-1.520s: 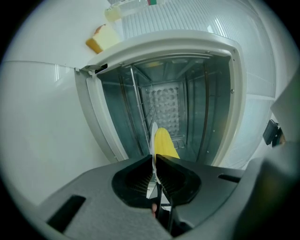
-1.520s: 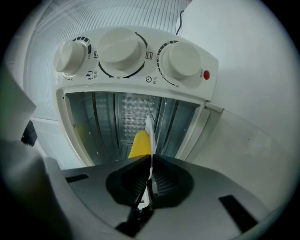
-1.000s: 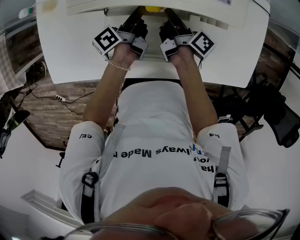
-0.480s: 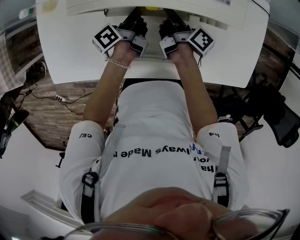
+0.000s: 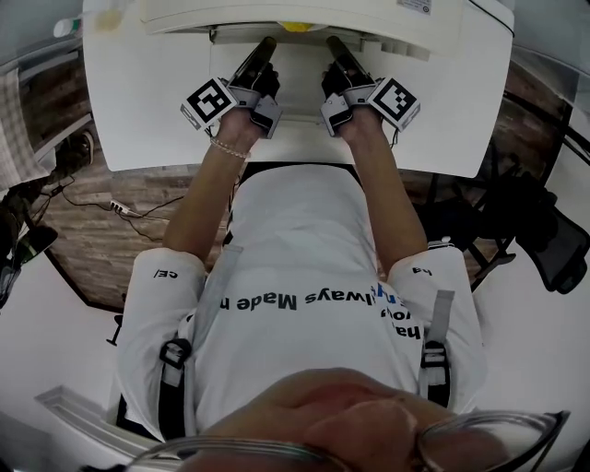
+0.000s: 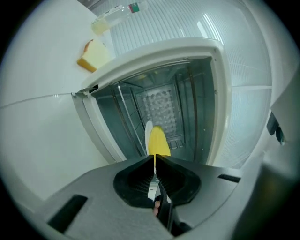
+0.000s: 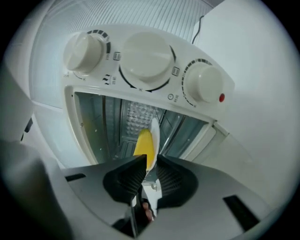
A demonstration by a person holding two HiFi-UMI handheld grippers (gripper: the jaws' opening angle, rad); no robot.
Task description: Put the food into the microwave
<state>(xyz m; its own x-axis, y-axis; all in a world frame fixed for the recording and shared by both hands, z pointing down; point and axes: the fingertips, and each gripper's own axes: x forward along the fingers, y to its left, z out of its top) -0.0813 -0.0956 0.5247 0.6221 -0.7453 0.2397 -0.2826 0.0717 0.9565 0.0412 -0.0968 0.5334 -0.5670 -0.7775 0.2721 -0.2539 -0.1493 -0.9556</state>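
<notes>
Left gripper (image 6: 154, 160) and right gripper (image 7: 149, 161) stay clamped on opposite rims of the plate (image 7: 153, 129), barely moved from a second ago (perhaps drawn back slightly). The food (image 6: 157, 140) hangs at the microwave's (image 5: 387, 23) mouth, twelve o'clock. It looks not yet set down.

**Layout at the microwave opening: plate between two grippers**

The microwave (image 5: 369, 14) is standing at the far side of the surface (image 5: 147, 101), straight ahead of the person. The left gripper (image 5: 265, 44) and right gripper (image 5: 332, 42) are pointing side by side at its cavity (image 6: 161, 101), the left clamping the plate (image 6: 148, 130) at its left rim, the right at the opposite rim. The plate is hanging between them at the cavity mouth, with the food (image 6: 158, 141) lying on it. Three knobs (image 7: 145, 58) are sitting beside the cavity. A bottle (image 6: 115, 14) and a wedge-shaped piece (image 6: 91, 54) are lying on the surface left of the microwave, well apart from the plate.
</notes>
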